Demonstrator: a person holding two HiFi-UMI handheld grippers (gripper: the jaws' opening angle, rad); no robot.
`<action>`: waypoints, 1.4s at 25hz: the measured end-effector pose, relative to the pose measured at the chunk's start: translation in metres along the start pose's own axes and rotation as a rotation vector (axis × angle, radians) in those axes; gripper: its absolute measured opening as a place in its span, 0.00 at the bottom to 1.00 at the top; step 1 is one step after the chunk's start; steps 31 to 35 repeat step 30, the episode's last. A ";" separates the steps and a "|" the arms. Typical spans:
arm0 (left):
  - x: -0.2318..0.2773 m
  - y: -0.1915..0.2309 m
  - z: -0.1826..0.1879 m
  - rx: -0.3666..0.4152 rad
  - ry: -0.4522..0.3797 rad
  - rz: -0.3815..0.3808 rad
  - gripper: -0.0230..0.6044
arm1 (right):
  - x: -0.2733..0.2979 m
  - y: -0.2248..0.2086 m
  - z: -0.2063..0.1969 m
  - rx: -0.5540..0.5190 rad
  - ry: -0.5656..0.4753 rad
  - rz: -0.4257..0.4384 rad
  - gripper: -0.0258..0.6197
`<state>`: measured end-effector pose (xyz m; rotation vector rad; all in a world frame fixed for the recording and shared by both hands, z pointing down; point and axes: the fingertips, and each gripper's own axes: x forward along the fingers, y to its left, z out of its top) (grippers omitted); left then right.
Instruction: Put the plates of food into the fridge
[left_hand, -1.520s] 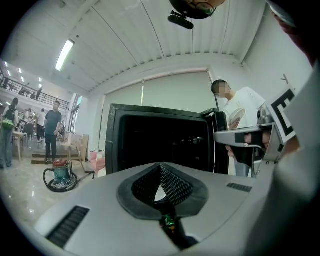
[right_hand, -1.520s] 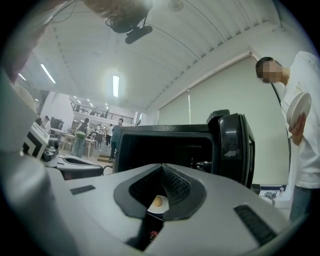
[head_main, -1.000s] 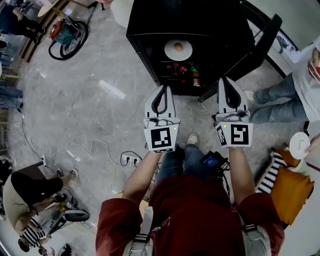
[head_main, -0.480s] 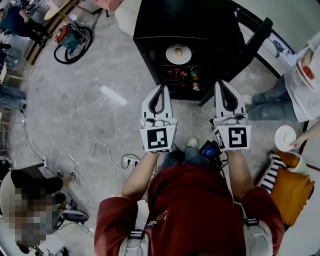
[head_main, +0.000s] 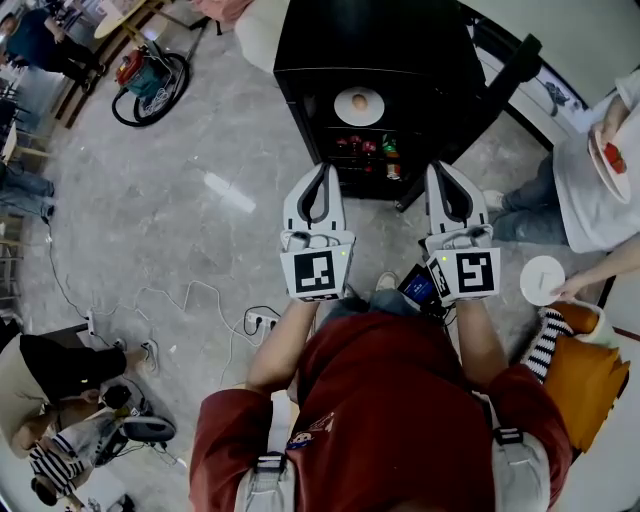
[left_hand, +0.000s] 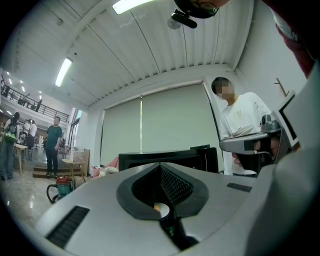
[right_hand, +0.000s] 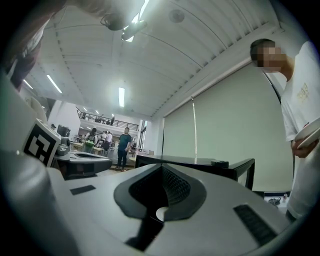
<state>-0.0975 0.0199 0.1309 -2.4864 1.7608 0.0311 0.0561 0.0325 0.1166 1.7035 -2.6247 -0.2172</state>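
As the left gripper (head_main: 322, 172) and the right gripper (head_main: 443, 170) are both closed on nothing at mid-frame, one plate of food (head_main: 359, 103) sits in the open fridge (head_main: 380, 40) at the top. A white plate (head_main: 543, 279) at the right edge seems stiff, smooth and breakable: better to pinch its rim.

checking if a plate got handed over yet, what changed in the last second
The white plate in a bystander's hand moved left, nearer the right hand-held gripper. Nothing was gripped or released. The left hand-held gripper and the right stayed shut and empty, pointing at the open fridge, where a plate of food sits on the upper shelf.
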 end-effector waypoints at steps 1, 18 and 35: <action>-0.001 0.000 -0.001 -0.004 0.005 0.001 0.05 | 0.000 0.002 0.000 0.001 0.001 0.004 0.06; -0.009 0.000 -0.008 -0.007 0.023 -0.009 0.05 | -0.001 0.006 0.001 -0.010 0.002 0.004 0.06; -0.011 -0.002 -0.007 -0.002 0.024 -0.025 0.05 | -0.001 0.005 -0.002 -0.015 0.015 0.004 0.06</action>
